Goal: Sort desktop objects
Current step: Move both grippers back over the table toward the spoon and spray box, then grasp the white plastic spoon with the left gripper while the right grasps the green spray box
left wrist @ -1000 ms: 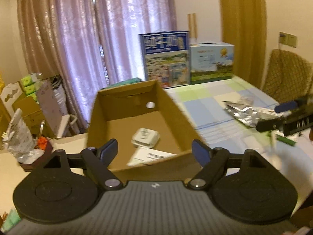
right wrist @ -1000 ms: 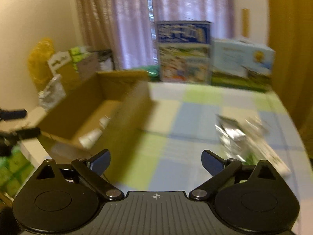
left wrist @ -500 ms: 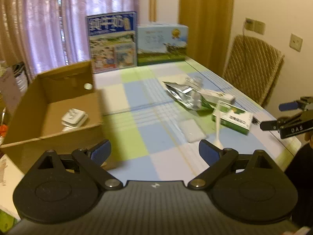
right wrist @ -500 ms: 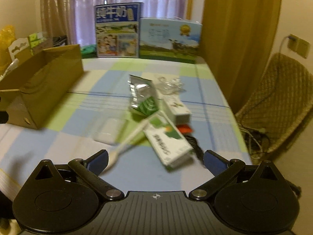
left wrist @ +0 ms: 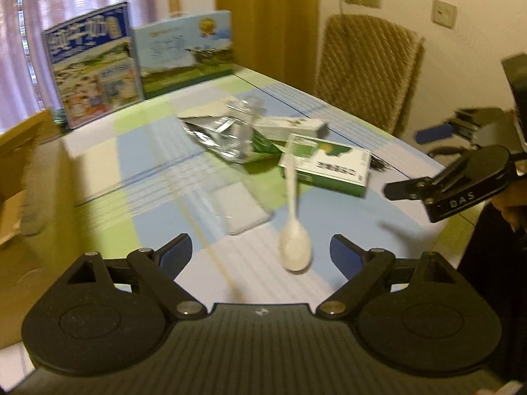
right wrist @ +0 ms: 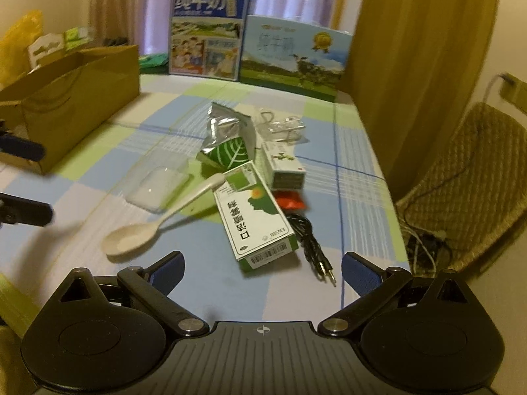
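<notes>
Several loose items lie heaped on the checked blue-and-green tablecloth (right wrist: 359,171), and the heap itself is the main hazard. Both claws are spread wide and carry nothing: the left gripper (left wrist: 260,251) hangs above the bowl of the long white plastic spoon (left wrist: 294,247), while the right gripper (right wrist: 262,266) faces the green-and-white rectangular carton (right wrist: 253,210).

The spoon's handle rests up on that carton, so a pinch at the bowl could lever the handle sideways and shove the carton, or the smooth rounded bowl may squirt out of the jaws. Just beside the spoon sits a clear shallow plastic tray (right wrist: 158,186), light enough to skid if a finger clips it. A crumpled silver foil pouch (right wrist: 229,131) leans against a smaller white box (right wrist: 283,164), so pulling either probably drags the other. The thin black audio cable (right wrist: 308,240) lies touching the carton's right side near the table edge and might snag and trail off. The brown cardboard box (right wrist: 75,105), likely the bin for sorted things, stands well apart at the left, so a weak grip would have a long carry to fail over.
</notes>
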Motion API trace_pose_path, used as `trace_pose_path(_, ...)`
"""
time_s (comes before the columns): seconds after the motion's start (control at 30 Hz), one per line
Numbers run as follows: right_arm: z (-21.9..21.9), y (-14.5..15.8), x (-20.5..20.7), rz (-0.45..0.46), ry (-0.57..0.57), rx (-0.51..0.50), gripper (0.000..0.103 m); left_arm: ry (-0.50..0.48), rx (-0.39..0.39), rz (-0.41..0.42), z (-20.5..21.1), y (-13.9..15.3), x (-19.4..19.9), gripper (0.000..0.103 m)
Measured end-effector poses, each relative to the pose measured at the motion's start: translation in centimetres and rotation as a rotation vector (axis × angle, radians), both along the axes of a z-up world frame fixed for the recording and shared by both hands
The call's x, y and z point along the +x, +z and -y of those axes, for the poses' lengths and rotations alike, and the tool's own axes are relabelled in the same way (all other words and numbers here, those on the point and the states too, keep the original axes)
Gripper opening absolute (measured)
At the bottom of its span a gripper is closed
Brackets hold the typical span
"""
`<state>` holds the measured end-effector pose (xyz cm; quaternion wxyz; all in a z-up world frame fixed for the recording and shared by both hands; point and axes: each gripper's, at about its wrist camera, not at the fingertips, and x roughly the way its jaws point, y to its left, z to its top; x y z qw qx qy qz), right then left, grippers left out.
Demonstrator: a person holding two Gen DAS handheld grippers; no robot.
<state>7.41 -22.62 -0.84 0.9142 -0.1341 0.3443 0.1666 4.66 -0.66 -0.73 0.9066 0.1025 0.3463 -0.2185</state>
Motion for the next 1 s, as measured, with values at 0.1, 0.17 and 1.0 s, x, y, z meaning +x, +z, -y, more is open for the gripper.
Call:
trace_pose_path(0.1,0.0,-1.0,0.9,-0.003,0.058,-0.022,0.091,-0.035,0.011,-0.022,1.2,-1.4,0.9,0.080)
trace_pose_path(0.17,0.0,-1.7,1.6,0.001,0.085,-0.045,0.088,-0.050,0.022,-0.036,1.8,-2.3,1.5,0.078)
trace_pose_path(1.0,-2.7,-4.9,6.5,0.034,0.248,-0.184,0.055,-0.073,0.038,-0.106,4.9,-6.3,4.8,0.029)
